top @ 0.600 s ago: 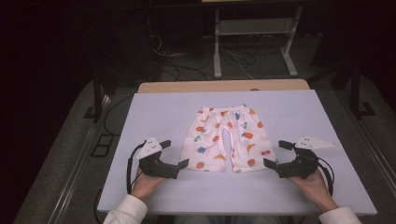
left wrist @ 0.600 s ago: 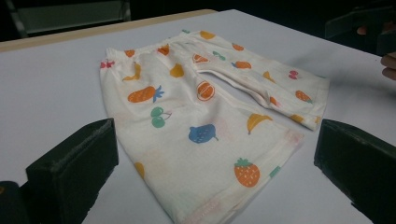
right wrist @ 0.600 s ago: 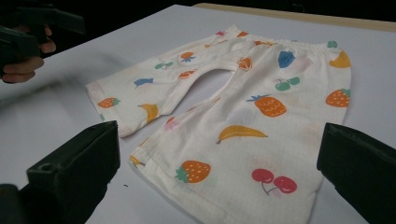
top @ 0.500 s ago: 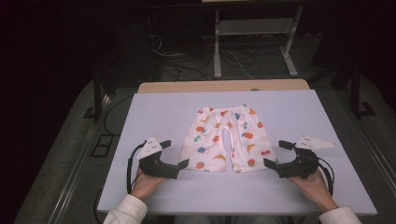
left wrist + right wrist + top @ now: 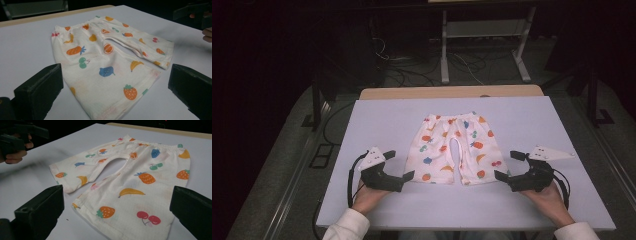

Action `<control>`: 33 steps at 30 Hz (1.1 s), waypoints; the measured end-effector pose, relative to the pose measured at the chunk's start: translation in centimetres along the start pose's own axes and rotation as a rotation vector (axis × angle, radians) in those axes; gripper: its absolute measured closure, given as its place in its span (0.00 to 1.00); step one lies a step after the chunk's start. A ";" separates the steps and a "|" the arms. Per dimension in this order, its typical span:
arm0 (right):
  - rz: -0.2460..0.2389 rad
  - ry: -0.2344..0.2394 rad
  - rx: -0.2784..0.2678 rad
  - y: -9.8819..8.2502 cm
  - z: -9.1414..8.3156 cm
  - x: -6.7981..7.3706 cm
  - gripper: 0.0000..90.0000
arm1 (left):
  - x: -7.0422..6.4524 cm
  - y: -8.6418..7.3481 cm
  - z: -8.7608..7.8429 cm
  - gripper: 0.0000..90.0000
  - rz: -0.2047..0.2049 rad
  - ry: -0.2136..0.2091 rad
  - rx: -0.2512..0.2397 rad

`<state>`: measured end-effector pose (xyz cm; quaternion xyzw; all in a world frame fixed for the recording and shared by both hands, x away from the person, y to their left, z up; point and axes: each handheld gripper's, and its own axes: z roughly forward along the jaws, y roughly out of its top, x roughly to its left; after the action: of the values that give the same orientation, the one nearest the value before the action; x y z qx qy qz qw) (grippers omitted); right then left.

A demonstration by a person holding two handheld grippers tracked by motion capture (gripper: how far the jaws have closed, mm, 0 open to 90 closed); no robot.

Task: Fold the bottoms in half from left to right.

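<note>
Nothing shifted — fruit-print shorts (image 5: pixel 451 148) flat

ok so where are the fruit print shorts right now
In the high view the fruit print shorts lie flat mid-table, waistband away from the person, between the open left gripper and right gripper.

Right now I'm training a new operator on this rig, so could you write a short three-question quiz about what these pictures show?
1. True or false: the left tongs are shut on the white fruit-print cotton shorts.
2. The shorts' waistband points: A) toward the person, B) toward the table's far edge, C) toward the person's left.
3. Fill in: the shorts lie spread flat on the pale lavender ___, between the left tongs and the right tongs.

Key: 1 false, both tongs are open and clear of the cloth; 2 B; 3 table.
</note>
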<state>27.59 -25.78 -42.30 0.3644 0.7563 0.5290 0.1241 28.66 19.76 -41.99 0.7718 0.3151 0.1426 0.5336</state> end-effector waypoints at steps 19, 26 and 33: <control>-0.029 0.001 0.021 1.0 -0.3 0.2 0.00 | -0.2 -0.1 0.0 0.00 0.007 0.004 0.011; -0.022 0.005 0.036 1.9 0.2 0.1 0.00 | -0.2 -0.1 0.0 0.00 0.006 0.006 0.005; -0.031 0.018 0.032 3.2 0.6 0.2 0.00 | -0.3 -0.1 -0.1 0.00 0.010 0.006 0.005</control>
<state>29.16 -24.63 -39.68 0.3496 0.7712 0.5182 0.1199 28.41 19.65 -41.99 0.7742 0.3131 0.1468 0.5301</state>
